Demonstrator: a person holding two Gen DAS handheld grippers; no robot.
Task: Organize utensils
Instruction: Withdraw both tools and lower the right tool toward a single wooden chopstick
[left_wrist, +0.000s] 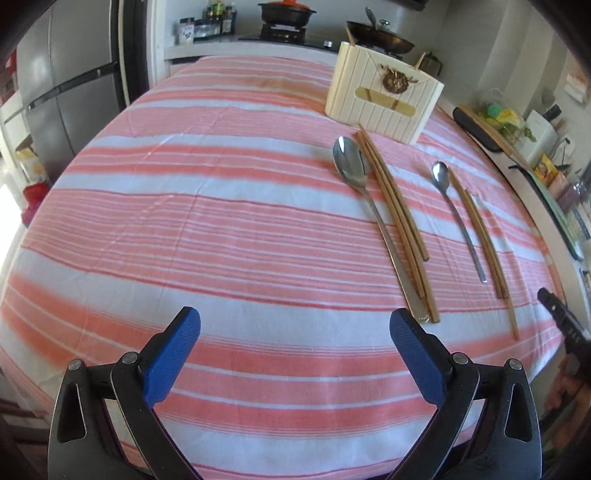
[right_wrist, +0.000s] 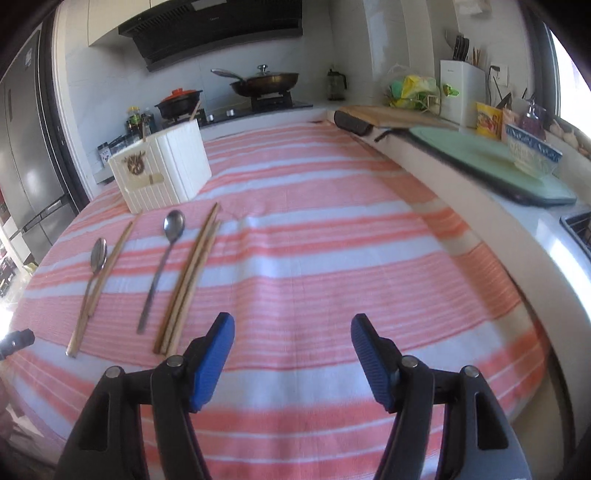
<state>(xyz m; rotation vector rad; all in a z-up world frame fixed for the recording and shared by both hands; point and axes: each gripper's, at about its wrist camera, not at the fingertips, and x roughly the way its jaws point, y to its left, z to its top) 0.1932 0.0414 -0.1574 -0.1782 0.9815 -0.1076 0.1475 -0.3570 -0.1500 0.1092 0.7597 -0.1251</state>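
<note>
Two metal spoons and two sets of wooden chopsticks lie on a pink-and-white striped tablecloth (left_wrist: 184, 229). In the left wrist view the large spoon (left_wrist: 351, 166) lies beside chopsticks (left_wrist: 399, 221), and the small spoon (left_wrist: 441, 177) beside other chopsticks (left_wrist: 484, 243). A cream utensil holder (left_wrist: 384, 96) stands behind them, with chopstick tips sticking out. My left gripper (left_wrist: 295, 328) is open and empty, near the large spoon's handle end. My right gripper (right_wrist: 291, 332) is open and empty, right of the chopsticks (right_wrist: 192, 273), spoons (right_wrist: 173, 225) (right_wrist: 98, 254) and holder (right_wrist: 162, 170).
A counter ledge (right_wrist: 461, 192) runs along the table's right side with a green board (right_wrist: 480, 155), a bowl (right_wrist: 532, 151) and a wooden cutting board (right_wrist: 391, 110). A stove with pans (right_wrist: 266, 81) sits behind. A fridge (left_wrist: 62, 92) stands at far left.
</note>
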